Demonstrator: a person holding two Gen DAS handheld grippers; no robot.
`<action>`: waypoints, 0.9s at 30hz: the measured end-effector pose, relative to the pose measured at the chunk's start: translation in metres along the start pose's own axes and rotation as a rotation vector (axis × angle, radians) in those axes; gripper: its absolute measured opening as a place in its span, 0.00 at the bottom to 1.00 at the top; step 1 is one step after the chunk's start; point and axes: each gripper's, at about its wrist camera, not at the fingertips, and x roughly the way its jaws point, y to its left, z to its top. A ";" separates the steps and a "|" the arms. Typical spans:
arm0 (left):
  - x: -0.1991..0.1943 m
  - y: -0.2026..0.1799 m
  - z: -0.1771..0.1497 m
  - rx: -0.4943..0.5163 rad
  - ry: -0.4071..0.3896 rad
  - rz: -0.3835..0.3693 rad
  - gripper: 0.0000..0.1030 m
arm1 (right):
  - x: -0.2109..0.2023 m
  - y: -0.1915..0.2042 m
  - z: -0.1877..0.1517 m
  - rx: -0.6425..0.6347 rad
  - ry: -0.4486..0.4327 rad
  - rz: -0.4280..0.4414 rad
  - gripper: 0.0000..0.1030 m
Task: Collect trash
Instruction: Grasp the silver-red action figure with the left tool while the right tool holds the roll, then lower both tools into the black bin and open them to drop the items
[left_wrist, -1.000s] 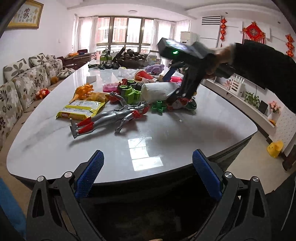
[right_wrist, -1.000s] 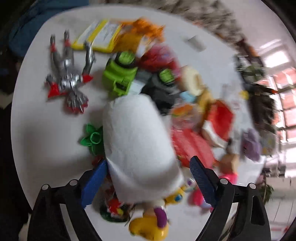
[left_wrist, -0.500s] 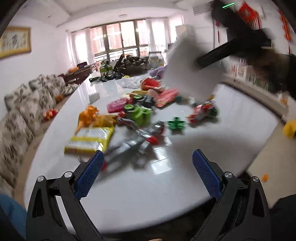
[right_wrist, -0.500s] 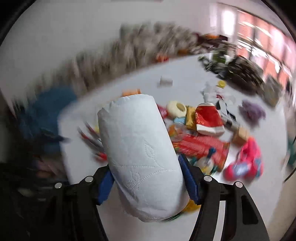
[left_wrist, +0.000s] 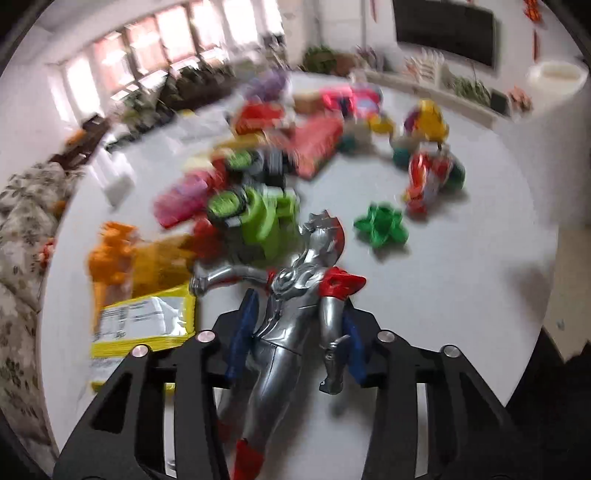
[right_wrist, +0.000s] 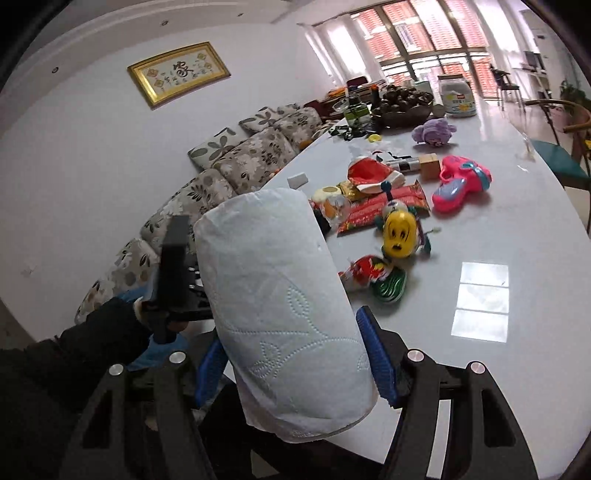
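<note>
While right claw (right_wrist: 295, 365) pinches embossed paper roll (right_wrist: 280, 314), left claw (left_wrist: 295, 332) clamps glossy silver figure (left_wrist: 295, 314).

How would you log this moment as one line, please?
left hand-held gripper: around figure on table | right hand-held gripper: holding paper roll aloft

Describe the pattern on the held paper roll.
White paper roll, embossed dotted leaf outlines; clearest in right wrist view.

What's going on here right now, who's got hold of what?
The right claw is shut on a white paper roll, held up over the table edge. The left claw straddles the silver and red action figure at its torso, pads at its sides. Toys and wrappers remain scattered on the table.
</note>
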 end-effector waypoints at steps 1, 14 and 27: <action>-0.022 -0.002 0.000 -0.057 -0.068 -0.011 0.34 | 0.002 0.000 -0.005 0.009 -0.009 0.003 0.63; -0.188 -0.109 -0.079 -0.219 -0.242 0.077 0.34 | -0.011 0.070 -0.065 -0.133 0.022 0.102 0.63; -0.004 -0.126 -0.227 -0.288 0.272 -0.039 0.85 | 0.116 0.016 -0.212 -0.149 0.547 -0.092 0.86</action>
